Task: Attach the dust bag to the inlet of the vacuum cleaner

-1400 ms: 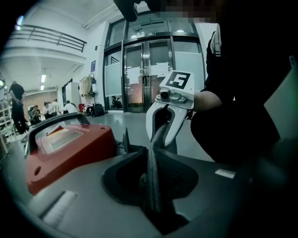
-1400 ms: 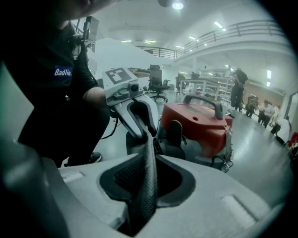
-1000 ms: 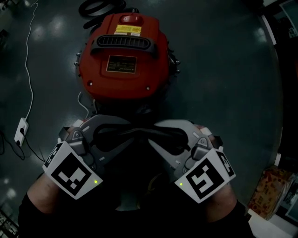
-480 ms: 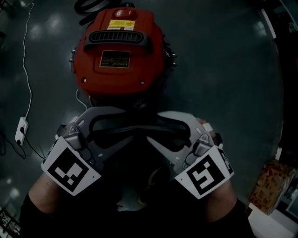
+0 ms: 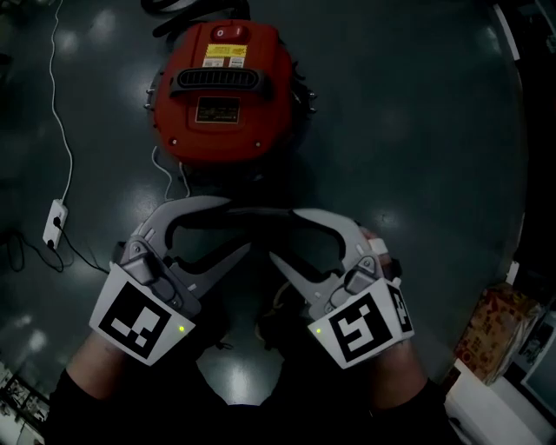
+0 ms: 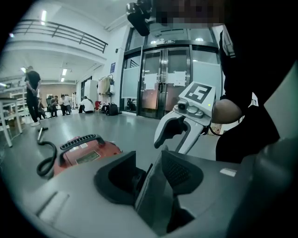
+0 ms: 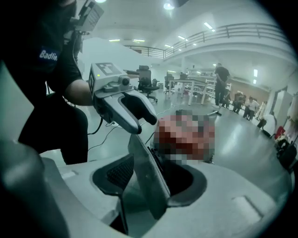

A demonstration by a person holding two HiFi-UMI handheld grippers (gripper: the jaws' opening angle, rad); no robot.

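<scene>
Vacuum [image 5: 230, 96], red and round, stands on the dark floor [image 5: 417, 130] at the top of the head view, with its black handle [image 5: 221, 81] across the lid and a yellow label [image 5: 224, 55] behind it. A black hose [image 5: 178, 7] curls at its far side. It is well apart from both tools, and neither touches it.

Nearer the person, the left hand-held gripper [image 5: 240, 227] and the right hand-held gripper [image 5: 282, 235] are held side by side above the floor, tips turned toward each other and nearly meeting. Both point down and forward. The jaws of each have just been opening and now stand wide, and each gripper view shows only floor and the other tool past its pads, with nothing between them. In the left gripper view the vacuum lies low at the left.

What lies in the dark patch under the two tools I cannot tell.

A white cable [image 5: 65, 130] runs down the left side of the floor to a power strip [image 5: 56, 222]. A cardboard box [image 5: 491, 335] sits at the right edge. The gripper views show a large hall with glass doors [image 6: 167, 79] and people in the distance.
</scene>
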